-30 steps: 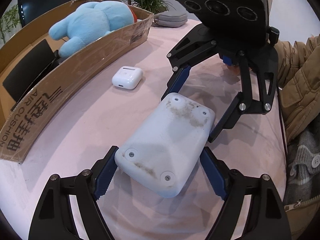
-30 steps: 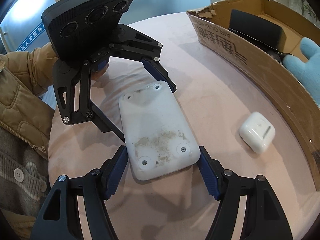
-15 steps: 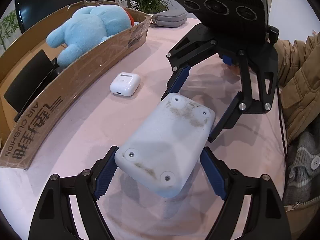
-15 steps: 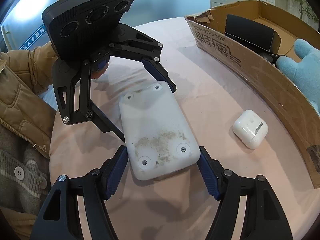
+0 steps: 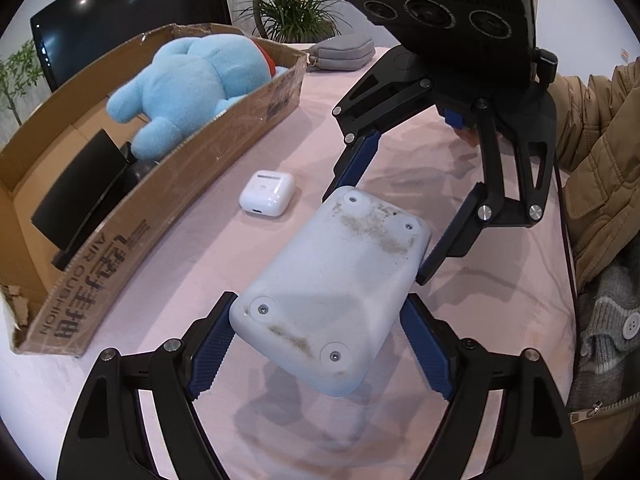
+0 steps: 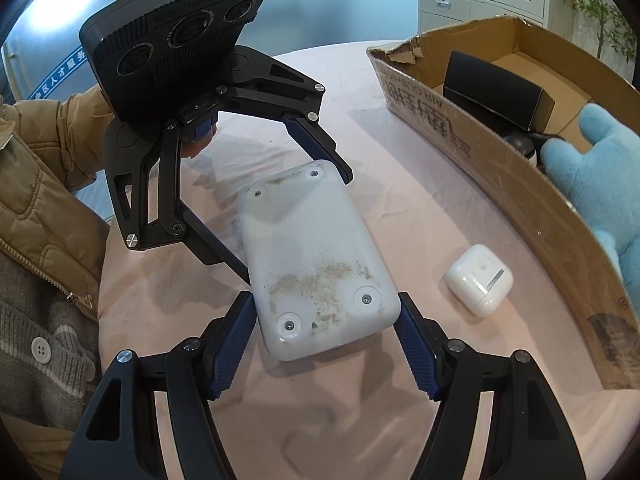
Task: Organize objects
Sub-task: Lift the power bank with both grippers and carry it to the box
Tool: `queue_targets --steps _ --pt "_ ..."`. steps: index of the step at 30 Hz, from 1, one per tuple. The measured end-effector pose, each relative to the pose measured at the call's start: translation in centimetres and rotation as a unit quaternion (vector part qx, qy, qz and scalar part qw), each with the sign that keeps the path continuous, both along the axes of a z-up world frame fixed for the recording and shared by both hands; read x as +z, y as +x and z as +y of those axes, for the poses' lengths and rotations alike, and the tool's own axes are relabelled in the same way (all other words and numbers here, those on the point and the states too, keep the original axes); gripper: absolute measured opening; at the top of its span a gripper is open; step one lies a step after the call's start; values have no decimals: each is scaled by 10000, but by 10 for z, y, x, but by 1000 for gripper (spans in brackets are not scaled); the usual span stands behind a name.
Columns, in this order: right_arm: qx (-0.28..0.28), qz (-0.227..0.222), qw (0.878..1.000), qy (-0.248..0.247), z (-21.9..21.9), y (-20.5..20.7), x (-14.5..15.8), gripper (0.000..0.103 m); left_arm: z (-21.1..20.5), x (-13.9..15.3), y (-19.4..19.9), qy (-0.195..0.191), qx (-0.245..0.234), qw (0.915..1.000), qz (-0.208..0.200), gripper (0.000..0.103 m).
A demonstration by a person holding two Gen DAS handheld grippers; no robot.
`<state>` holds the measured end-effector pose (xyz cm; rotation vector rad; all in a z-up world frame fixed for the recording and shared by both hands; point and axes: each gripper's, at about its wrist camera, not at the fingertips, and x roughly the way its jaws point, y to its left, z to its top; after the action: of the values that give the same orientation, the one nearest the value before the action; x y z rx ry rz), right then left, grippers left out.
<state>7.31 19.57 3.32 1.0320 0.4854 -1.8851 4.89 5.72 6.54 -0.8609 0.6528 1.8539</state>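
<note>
A white flat plastic device (image 5: 332, 280), underside up with four screws and dirt smudges, is held above the pink table between both grippers. My left gripper (image 5: 320, 340) is shut on its near end in the left wrist view. My right gripper (image 6: 326, 332) is shut on the opposite end (image 6: 316, 256). Each gripper also shows in the other's view, the right (image 5: 384, 208) and the left (image 6: 296, 196). A white earbud case (image 5: 267, 198) lies on the table beside the device; it also shows in the right wrist view (image 6: 480, 286).
A long cardboard box (image 5: 160, 216) stands along the table's side, holding a blue plush toy (image 5: 196, 84) and a black box (image 6: 496, 88). A grey pouch (image 5: 340, 54) lies at the far edge. The person's tan jacket (image 5: 600, 168) is close by.
Both grippers have lifted the white device higher off the table and a little nearer the box; the shadow beneath it has grown. The earbud case has not moved.
</note>
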Motion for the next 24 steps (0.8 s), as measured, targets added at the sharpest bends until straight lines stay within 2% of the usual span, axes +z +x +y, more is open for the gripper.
queue_targets --steps 6,15,24 --pt "7 193 9997 133 -8 -9 16 69 -9 17 -8 15 6 9997 261 81" --pt "-68 722 9968 333 -17 -32 51 69 -16 47 -31 58 36 9972 750 81" --pt "-260 1105 9920 552 -10 -69 80 69 3 68 -80 -116 27 9924 1224 82"
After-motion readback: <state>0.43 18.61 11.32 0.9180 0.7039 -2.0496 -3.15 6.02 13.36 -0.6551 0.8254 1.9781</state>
